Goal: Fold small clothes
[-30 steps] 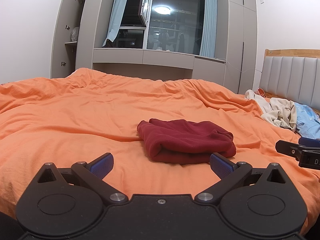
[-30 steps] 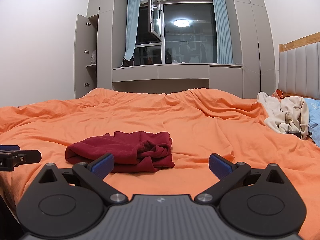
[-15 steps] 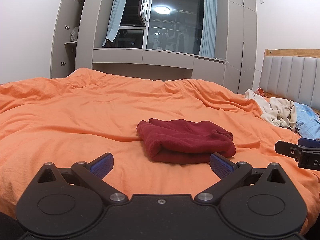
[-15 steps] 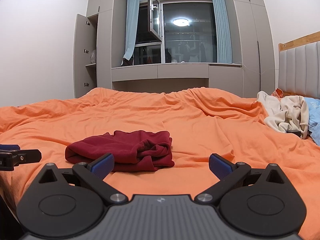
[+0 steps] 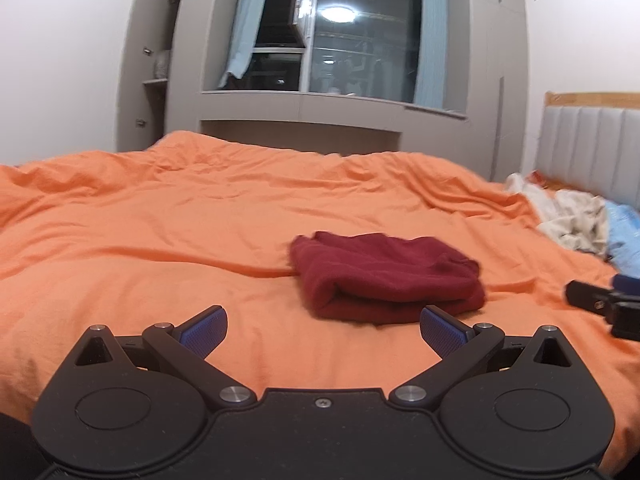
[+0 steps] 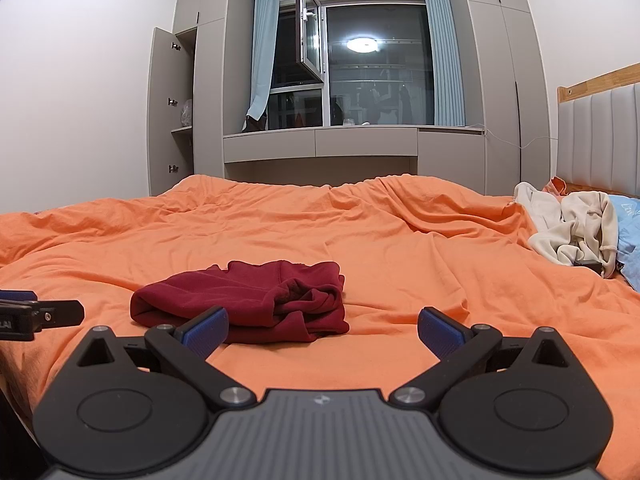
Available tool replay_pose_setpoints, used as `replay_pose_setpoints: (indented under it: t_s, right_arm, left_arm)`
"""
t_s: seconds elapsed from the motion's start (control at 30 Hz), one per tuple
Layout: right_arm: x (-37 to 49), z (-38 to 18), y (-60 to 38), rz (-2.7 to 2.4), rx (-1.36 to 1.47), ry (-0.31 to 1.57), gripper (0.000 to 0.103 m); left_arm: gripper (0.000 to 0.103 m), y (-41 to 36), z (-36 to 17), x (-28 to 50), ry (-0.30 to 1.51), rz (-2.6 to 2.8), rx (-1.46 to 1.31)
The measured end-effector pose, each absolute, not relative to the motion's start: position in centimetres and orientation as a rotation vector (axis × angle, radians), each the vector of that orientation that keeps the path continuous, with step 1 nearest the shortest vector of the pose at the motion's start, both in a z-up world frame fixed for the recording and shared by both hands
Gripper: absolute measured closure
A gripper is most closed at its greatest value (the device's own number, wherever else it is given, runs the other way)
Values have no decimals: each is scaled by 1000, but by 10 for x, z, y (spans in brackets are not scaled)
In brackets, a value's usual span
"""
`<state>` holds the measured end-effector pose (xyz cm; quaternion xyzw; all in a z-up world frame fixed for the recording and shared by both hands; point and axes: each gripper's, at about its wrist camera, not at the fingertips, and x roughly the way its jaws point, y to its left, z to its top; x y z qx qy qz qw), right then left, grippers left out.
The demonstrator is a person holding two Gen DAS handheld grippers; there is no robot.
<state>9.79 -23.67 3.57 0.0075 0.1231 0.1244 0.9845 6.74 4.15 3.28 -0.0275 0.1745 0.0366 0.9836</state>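
A dark red garment (image 5: 384,276) lies folded into a thick bundle on the orange duvet (image 5: 160,248). My left gripper (image 5: 323,330) hovers open just short of its near edge, nothing between the blue pads. In the right wrist view the same red garment (image 6: 248,300) sits left of centre, and my right gripper (image 6: 323,330) is open and empty, to the right of the bundle. Each gripper's tip shows in the other's view: the right gripper (image 5: 604,304) at the right edge, the left gripper (image 6: 40,314) at the left edge.
A heap of cream clothes (image 6: 568,228) and a light blue cloth (image 6: 630,236) lie by the padded headboard (image 6: 600,132) at the right. Grey cupboards and a window bench (image 6: 320,146) stand behind the bed. The duvet stretches wide to the left.
The left wrist view has swung slightly left and is a little blurred, so the red garment sits further right in it. The right gripper has barely moved. Both stay open.
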Motion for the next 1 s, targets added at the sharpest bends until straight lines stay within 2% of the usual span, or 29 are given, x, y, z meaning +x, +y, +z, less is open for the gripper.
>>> replay_pose_setpoints:
  t_s: [1.0]
  right_arm:
    - [97, 36, -237, 248, 15, 259, 0]
  left_arm:
    - [1, 38, 34, 67, 367, 94, -35]
